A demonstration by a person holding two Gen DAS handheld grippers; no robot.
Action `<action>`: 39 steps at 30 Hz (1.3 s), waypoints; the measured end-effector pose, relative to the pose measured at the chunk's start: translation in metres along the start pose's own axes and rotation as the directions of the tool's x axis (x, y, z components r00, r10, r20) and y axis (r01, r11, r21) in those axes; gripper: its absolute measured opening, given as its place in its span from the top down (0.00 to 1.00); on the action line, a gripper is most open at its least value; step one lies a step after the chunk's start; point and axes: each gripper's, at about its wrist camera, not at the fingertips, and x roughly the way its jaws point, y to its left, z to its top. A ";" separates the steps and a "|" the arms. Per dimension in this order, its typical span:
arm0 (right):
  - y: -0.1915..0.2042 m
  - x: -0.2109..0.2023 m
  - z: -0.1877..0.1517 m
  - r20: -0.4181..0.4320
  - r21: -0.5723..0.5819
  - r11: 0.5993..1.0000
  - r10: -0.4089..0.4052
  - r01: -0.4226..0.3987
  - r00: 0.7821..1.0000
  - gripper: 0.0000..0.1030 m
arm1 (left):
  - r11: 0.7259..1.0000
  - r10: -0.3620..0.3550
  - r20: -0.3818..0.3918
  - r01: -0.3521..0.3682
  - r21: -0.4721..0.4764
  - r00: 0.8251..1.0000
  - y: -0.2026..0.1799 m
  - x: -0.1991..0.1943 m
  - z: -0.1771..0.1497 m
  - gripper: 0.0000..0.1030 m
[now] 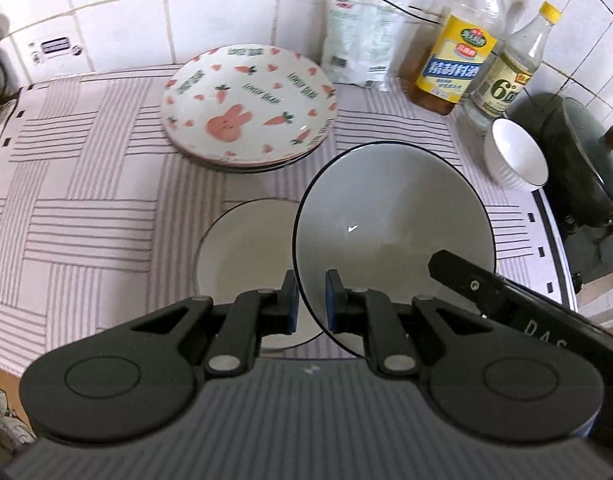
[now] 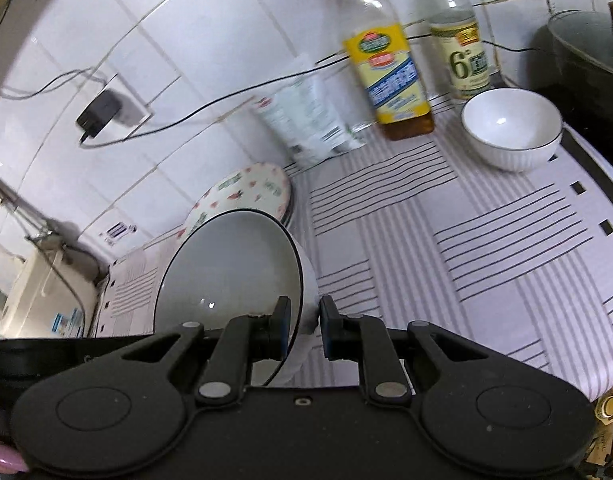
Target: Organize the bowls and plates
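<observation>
Near the front edge of the striped surface (image 1: 86, 216), a large grey bowl (image 1: 394, 232) is being held tilted in the air, its dark rim pinched on two sides: the left hand-held gripper (image 1: 311, 300) is clamping the near-left part of the rim, one pad inside and one outside, while the right hand-held gripper (image 2: 304, 330) is gripping the rim from the right in the same way. Sharing the load probably keeps so wide a bowl from slipping or swinging. Just below and to its left, a matching bowl (image 1: 242, 248) is sitting on the surface, seemingly the base for nesting. At the far side, the rabbit-and-carrot plates (image 1: 248, 104) are lying stacked, so like is going with like. A small white bowl (image 1: 516, 156) is waiting at the far right beside the two bottles (image 1: 458, 60), likely to be nested last.
</observation>
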 end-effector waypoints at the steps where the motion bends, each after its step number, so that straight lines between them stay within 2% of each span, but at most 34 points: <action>1: 0.003 0.000 -0.002 -0.004 -0.004 1.000 0.005 -0.005 1.000 0.81 | 1.000 0.005 0.001 -0.005 -0.003 1.000 0.003 -0.002 -0.002 0.88; 9: 0.023 0.008 -0.012 -0.039 -0.056 0.998 0.025 -0.027 0.999 0.81 | 0.999 0.038 -0.013 -0.038 -0.026 0.999 0.024 -0.004 -0.011 0.88; 16: 0.036 0.028 -0.015 -0.077 -0.170 0.984 0.032 -0.045 0.997 0.82 | 0.996 0.066 -0.063 -0.069 -0.059 0.996 0.038 0.011 -0.014 0.88; 20: 0.037 0.041 -0.016 -0.108 -0.188 0.980 0.038 -0.057 0.993 0.82 | 0.993 0.090 -0.087 -0.096 -0.065 0.992 0.040 0.019 -0.014 0.88; 30: 0.046 0.059 -0.017 -0.132 -0.295 0.955 -0.004 -0.035 0.991 0.82 | 0.989 0.114 -0.160 -0.127 -0.075 0.981 0.041 0.034 -0.002 0.87; 34: 0.054 0.062 -0.016 -0.120 -0.374 0.927 -0.033 -0.014 0.992 0.82 | 0.988 0.116 -0.194 -0.134 -0.081 0.974 0.040 0.038 0.003 0.87; 39: 0.067 0.065 -0.021 -0.077 -0.514 0.857 -0.088 0.036 0.993 0.82 | 0.987 0.111 -0.218 -0.133 -0.089 0.970 0.041 0.042 0.009 0.85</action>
